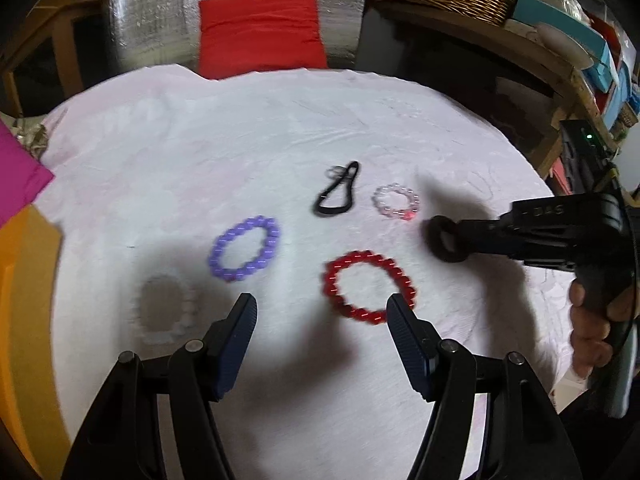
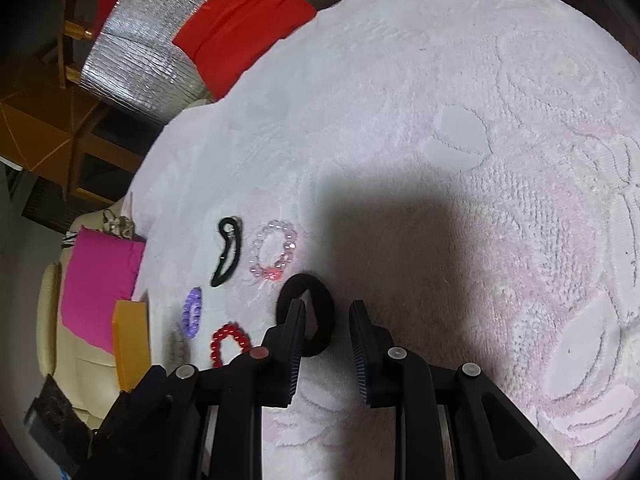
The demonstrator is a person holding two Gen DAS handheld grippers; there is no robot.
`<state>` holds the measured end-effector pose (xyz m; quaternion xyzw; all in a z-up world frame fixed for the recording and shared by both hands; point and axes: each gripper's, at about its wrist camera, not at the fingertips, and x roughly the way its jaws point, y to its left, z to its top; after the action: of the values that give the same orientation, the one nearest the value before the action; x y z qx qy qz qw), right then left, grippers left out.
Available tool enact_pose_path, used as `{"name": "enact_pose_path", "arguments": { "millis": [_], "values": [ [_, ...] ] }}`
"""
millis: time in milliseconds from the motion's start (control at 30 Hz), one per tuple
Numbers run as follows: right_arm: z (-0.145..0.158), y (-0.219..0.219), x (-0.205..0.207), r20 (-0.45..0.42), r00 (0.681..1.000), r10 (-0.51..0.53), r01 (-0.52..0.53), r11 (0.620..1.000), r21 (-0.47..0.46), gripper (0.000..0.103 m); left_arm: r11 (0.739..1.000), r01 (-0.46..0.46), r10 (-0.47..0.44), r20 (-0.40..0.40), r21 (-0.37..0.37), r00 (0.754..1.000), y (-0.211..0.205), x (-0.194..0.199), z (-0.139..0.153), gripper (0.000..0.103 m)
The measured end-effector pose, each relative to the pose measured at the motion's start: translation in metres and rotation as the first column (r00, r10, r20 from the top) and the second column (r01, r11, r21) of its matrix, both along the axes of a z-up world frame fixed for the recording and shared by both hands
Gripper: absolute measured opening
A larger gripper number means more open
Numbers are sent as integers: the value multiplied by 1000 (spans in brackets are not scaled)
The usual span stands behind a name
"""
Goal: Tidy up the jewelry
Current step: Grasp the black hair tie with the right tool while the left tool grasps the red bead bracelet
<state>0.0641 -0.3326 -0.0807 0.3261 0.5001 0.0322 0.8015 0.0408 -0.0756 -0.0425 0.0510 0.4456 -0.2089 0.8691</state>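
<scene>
Left tongs [image 1: 322,312] gape empty above the red bracelet [image 1: 368,286]; right tongs [image 2: 326,308], part-open, have a black hair tie [image 2: 306,314] looped over one finger.

We see a pale pink embossed towel [image 1: 280,120] covering the surface. Lying on it, mid-frame in left wrist view: purple bead bracelet [image 1: 244,249], red bead bracelet [image 1: 369,288], black cord loop w/ clasp [image 1: 338,194], clear pink bead bracelet [image 1: 397,201]. Lower left: a pale bracelet [image 1: 166,309], blurred.
</scene>
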Motion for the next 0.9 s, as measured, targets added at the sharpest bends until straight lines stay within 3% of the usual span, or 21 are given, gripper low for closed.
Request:
{"name": "enact_pose_path", "arguments": {
  "millis": [233, 300, 467, 767, 900],
  "values": [
    [-2, 4, 3, 26, 1000, 17, -16, 999, -35, 26, 999, 41, -40, -55, 11, 998, -26, 11, -13, 54],
    [-2, 4, 3, 31, 999, 25, -24, 999, -42, 26, 999, 47, -45, -71, 26, 996, -30, 15, -19, 43],
    [-4, 2, 3, 33, 999, 25, -24, 999, -36, 22, 998, 58, -55, -100, 22, 993, -33, 21, -29, 26],
    [-5, 3, 1, 41, 999, 28, -26, 998, -49, 21, 999, 53, -54, -75, -13, 996, -30, 16, -34, 14],
    [-5, 2, 1, 41, 999, 21, -20, 999, -39, 21, 998, 49, -52, -69, -35, 996, -27, 14, -35, 14]
  ]
}}
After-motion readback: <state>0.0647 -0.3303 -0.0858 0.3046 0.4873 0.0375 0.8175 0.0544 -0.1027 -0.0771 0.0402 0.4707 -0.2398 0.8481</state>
